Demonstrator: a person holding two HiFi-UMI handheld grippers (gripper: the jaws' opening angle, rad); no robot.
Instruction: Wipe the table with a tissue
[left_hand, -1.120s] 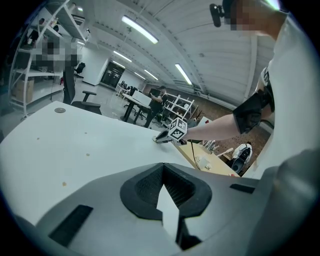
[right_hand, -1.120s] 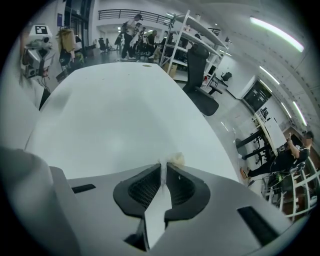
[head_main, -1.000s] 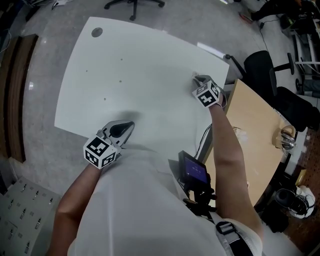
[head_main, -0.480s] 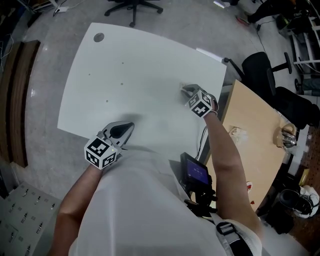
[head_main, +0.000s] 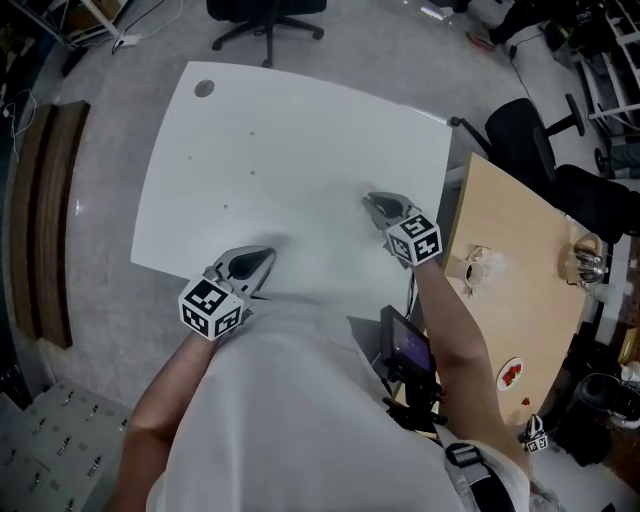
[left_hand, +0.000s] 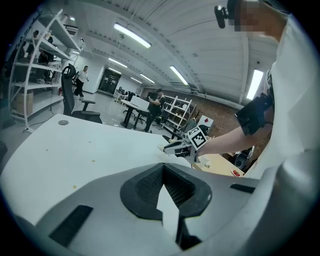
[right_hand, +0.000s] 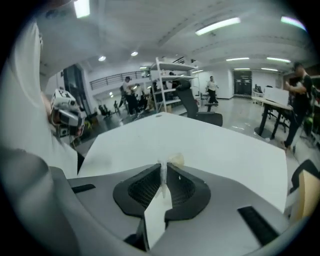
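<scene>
1. The step in hand is the wiping pass itself. The right gripper (head_main: 378, 203) does the work, its jaws closed on the tissue (right_hand: 176, 160), and no open gap shows between them.
2. The tissue is pinched right at that gripper's tips. A thin fold runs back between the pads, and a small crumpled wad bulges just past the tips, slightly to their right in the right gripper view.
3. The white table (head_main: 290, 130) lies under and ahead of those tips. Whether the wad is pressed to the surface or just above it, I cannot tell.
4. The left gripper (head_main: 258, 258) has its jaws together with nothing between them. It sits low at the table's near edge, well to the side of the right gripper, and seems only to wait.
5. A few small specks (head_main: 226, 207) dot the tabletop ahead of the left gripper, well to the side of the tissue.
6. The next move likely calls for a firm pinch, with the wad pressed flat on the table and swept across towards those specks.
</scene>
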